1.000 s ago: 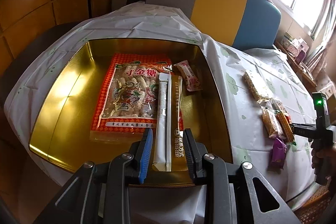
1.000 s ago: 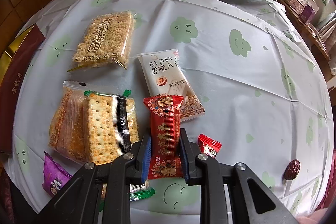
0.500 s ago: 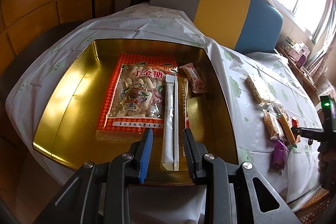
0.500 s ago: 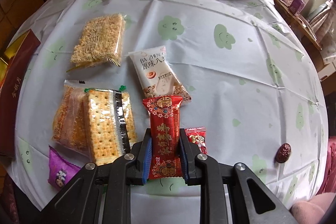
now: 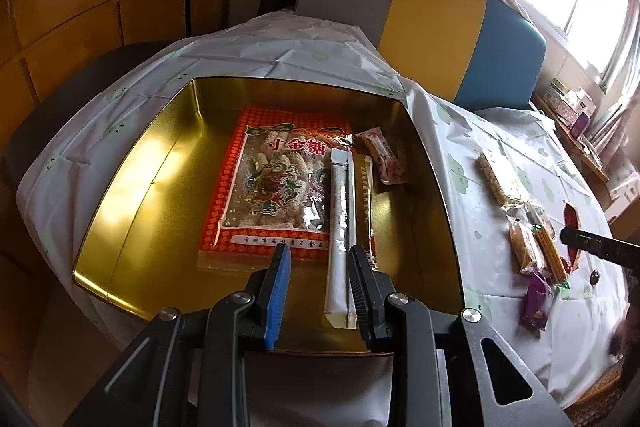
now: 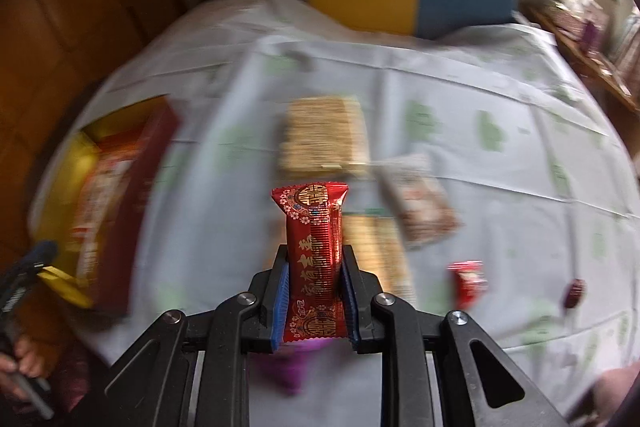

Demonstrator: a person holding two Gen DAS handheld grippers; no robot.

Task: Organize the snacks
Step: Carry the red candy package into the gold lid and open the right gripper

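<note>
Two tools noted. Right tool (image 6: 314,301) is clamped on the red snack packet (image 6: 314,247), held above the counter (image 6: 460,131) for boxing; left tool (image 5: 320,291) stands apart, empty, over the gold tin (image 5: 132,195).

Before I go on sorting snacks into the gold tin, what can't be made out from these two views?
- Right wrist view: motion blur smears the loose snacks and tin; labels unreadable.
- Right wrist view: the red packet in the right hand-held gripper hides the snacks behind it.
- Left wrist view: left hand-held gripper covers the tin's near wall; right-side snacks too small.
</note>
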